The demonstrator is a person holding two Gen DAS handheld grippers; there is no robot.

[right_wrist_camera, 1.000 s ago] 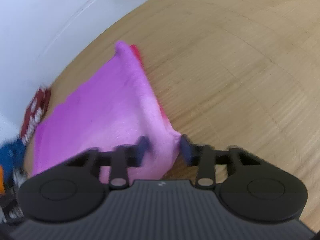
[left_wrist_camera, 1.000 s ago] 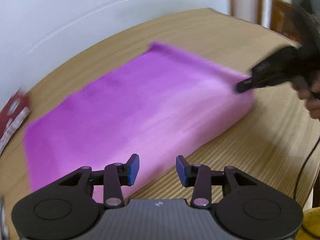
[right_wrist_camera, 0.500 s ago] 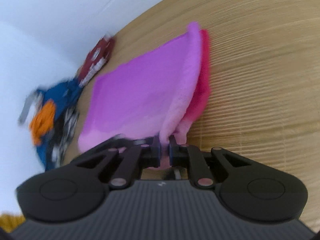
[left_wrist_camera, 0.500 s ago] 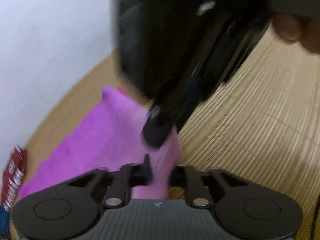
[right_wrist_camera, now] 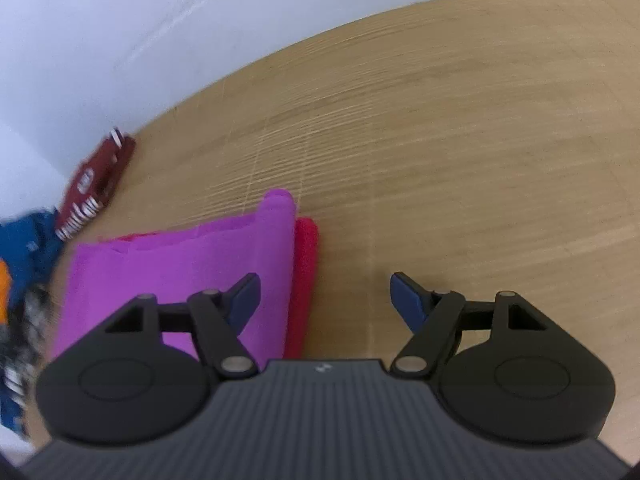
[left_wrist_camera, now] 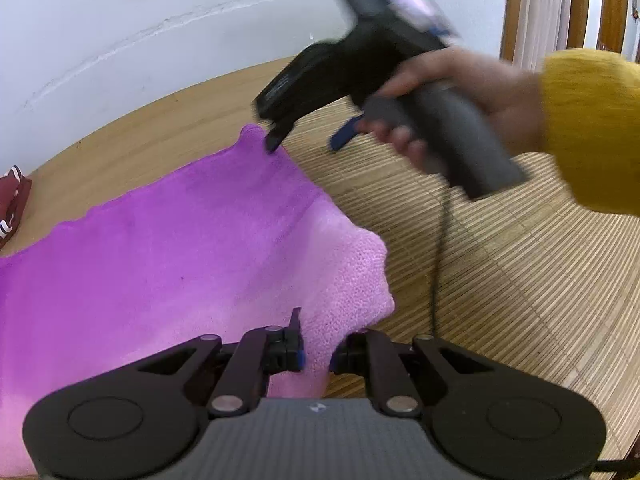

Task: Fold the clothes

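Note:
A purple knit garment [left_wrist_camera: 168,256] lies folded on the wooden table [left_wrist_camera: 500,280]. My left gripper [left_wrist_camera: 318,354] is shut on its near right corner. In the left wrist view my right gripper [left_wrist_camera: 304,140] hovers open over the garment's far right corner, held by a hand in a yellow sleeve. In the right wrist view the right gripper [right_wrist_camera: 325,300] is open and empty above the garment [right_wrist_camera: 180,272], whose red underside [right_wrist_camera: 306,264] shows along the right edge.
A dark red packet [right_wrist_camera: 94,184] lies at the far left by the white wall; it also shows in the left wrist view [left_wrist_camera: 12,200]. A pile of blue and orange clothes [right_wrist_camera: 20,264] lies at the left. A black cable [left_wrist_camera: 438,264] hangs from the right gripper.
My left gripper closed on the garment's near right corner. My right gripper had shut on the cloth, then let go, opened wide and lifted toward the far corner.

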